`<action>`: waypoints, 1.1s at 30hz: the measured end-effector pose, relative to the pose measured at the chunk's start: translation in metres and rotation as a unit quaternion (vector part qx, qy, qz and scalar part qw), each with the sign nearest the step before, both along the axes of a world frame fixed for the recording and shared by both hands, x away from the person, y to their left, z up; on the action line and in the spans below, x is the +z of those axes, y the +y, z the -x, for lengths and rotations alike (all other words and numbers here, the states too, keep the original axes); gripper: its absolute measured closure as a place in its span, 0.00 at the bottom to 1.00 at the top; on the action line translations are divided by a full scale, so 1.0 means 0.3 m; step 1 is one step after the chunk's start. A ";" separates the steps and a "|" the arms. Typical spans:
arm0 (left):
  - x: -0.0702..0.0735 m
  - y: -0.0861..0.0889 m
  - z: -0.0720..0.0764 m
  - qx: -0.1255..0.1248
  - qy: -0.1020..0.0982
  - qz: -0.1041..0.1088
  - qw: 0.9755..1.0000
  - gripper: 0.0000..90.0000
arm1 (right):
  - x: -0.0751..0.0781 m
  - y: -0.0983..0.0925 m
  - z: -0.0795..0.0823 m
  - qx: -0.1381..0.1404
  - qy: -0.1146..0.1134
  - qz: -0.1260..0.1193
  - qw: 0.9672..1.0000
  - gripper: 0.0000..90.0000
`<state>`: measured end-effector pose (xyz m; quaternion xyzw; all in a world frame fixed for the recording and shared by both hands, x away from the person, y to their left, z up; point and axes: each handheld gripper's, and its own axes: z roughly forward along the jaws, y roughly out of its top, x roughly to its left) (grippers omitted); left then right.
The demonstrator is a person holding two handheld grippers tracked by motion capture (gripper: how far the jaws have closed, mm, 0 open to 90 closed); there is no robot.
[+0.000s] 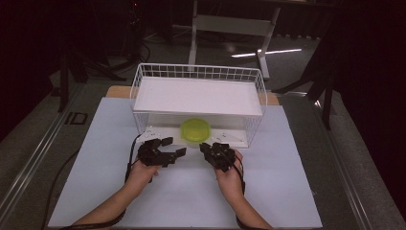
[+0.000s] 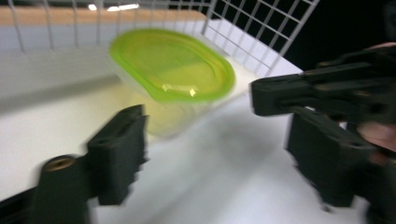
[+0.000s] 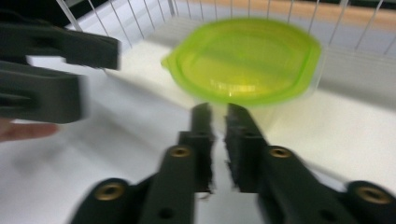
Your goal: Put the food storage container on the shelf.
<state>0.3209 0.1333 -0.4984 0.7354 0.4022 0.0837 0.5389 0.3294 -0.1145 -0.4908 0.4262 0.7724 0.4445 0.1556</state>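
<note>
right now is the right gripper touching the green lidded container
Apart. In the high view the right gripper sits just short of the container, with white shelf showing between its fingers and the tub.

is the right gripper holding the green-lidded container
No: in the right gripper view the right gripper has its jaws nearly together with nothing between them, short of the green-lidded container.

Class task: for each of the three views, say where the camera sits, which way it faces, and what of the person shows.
High view: above the table, looking forward and down; forearms, left gripper, right gripper.
Left gripper view: rides that gripper, facing the tub.
Right gripper view: rides that gripper, facing the tub; a fingertip at left.
All share the green-lidded tub in the basket.
</note>
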 end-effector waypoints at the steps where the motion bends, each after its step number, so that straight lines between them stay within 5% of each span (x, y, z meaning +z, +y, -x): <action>1: -0.007 -0.001 0.011 -0.002 0.002 -0.001 1.000 0.10 | -0.007 0.003 -0.002 0.000 0.007 0.004 1.000 1.00; 3: -0.017 -0.002 0.029 -0.003 0.001 -0.007 1.000 0.01 | -0.021 0.010 -0.005 -0.003 0.010 0.011 1.000 1.00; 7: -0.035 0.007 0.058 0.002 -0.020 -0.023 1.000 0.01 | -0.039 0.024 -0.020 -0.006 0.019 0.007 1.000 1.00; 17: -0.043 0.037 0.094 0.037 -0.074 -0.022 0.996 0.01 | -0.068 0.057 -0.080 -0.020 0.028 -0.001 0.999 1.00; 33: -0.066 0.046 0.078 0.035 -0.051 -0.017 0.998 0.01 | -0.073 0.077 -0.147 -0.034 0.029 -0.003 0.999 1.00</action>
